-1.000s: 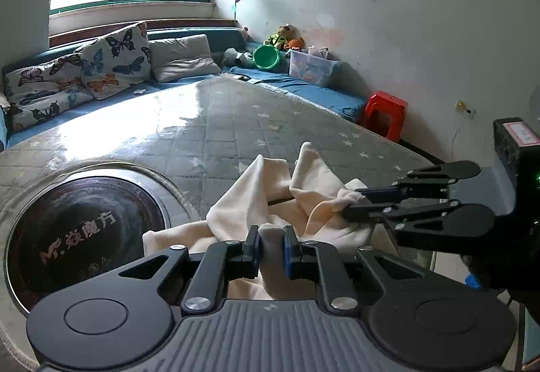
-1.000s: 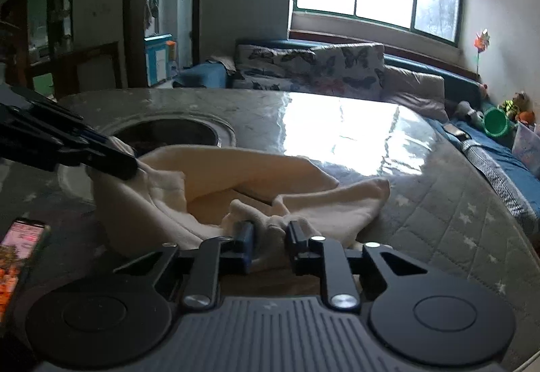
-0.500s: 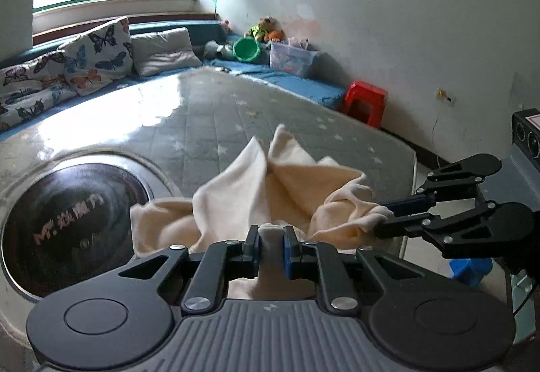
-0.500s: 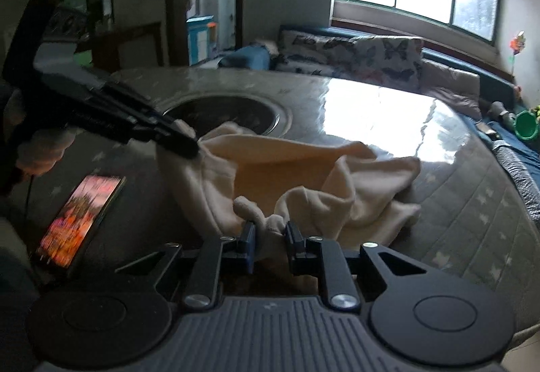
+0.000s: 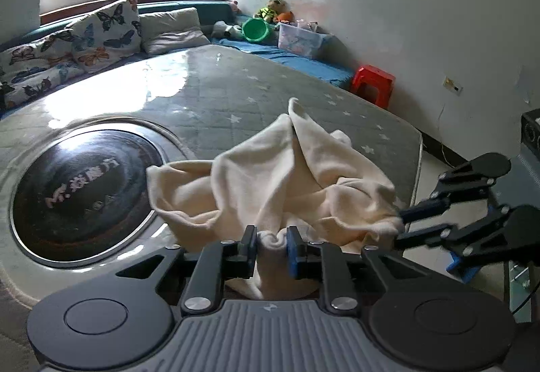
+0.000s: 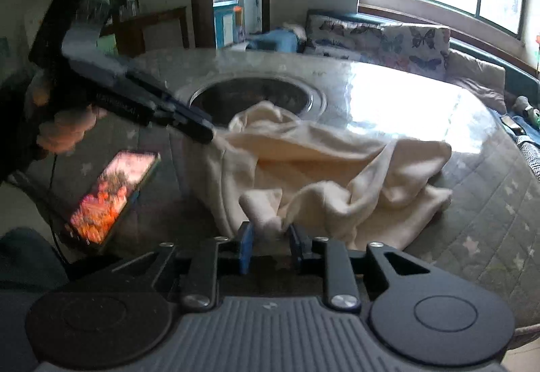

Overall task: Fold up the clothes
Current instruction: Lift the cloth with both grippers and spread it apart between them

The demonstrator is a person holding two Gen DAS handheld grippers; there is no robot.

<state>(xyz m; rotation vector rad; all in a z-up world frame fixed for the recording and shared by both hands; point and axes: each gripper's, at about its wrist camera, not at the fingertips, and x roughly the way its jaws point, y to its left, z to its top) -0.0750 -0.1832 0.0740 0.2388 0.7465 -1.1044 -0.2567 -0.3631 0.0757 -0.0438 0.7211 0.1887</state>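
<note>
A cream garment (image 5: 270,179) lies crumpled on the quilted round table (image 5: 236,95), near its edge. My left gripper (image 5: 271,247) has a bunched fold of the garment filling the gap between its pads, and its jaws are opening. The right wrist view shows that gripper (image 6: 206,132) at a raised corner of the garment (image 6: 320,162). My right gripper (image 6: 268,243) is opening too. A cloth tip sits between its fingertips with slim gaps on both sides. In the left wrist view the right gripper (image 5: 400,225) is at the garment's right edge.
A dark round plate (image 5: 81,186) fills the table's middle, just behind the garment. A lit phone (image 6: 111,193) lies on the table near the person's hand (image 6: 64,132). The table edge (image 5: 416,162) drops to the floor on the right, with a red stool (image 5: 373,81) beyond.
Both grippers have drawn back with the garment, which now lies closer to the table edge. Both pairs of jaws stand a little wider. The cloth in the right one has slipped toward the fingertips.
</note>
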